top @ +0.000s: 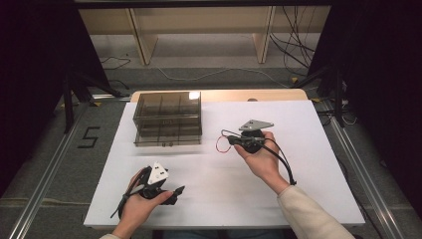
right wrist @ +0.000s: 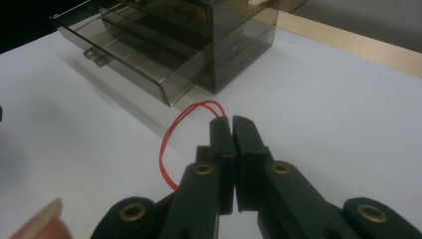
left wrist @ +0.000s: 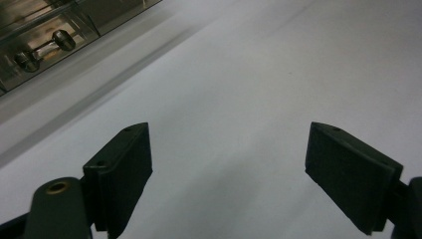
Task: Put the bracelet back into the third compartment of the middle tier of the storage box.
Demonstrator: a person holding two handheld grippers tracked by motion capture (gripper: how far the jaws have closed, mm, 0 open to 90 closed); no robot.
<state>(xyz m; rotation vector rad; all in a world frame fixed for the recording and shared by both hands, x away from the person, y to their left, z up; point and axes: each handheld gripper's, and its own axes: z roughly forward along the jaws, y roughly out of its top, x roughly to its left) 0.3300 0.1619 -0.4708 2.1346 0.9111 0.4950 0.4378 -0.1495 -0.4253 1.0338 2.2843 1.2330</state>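
Red wire is what my right gripper has — a thin loop of red wire, pinched between jaws that are pressed together with hardly a slit between them. How much of the wire sits inside the grip I cannot make out; its ends vanish between the black pads, and the lower part of the loop runs behind my left-hand jaw arm in the right gripper view. In the high view the same loop shows small and faint to the left of my right gripper, and I cannot tell from there whether it touches the white table or hangs just above it.

The loop is long and narrow. Its long axis runs from the jaw tips back and down toward me on the left, and its rounded top points at the smoky, translucent plastic drawer box, near that box's pulled-out lower drawer but apart from it. The box is cut off at the top of the right gripper view.

My left gripper holds nothing — its jaws stand wide apart over bare white table, touching nothing I can see. In the high view it lies low at the near left of the table, well apart from the wire. One corner of the drawer box, with a small drawer handle, is blurred and clipped at the upper left of the left gripper view.
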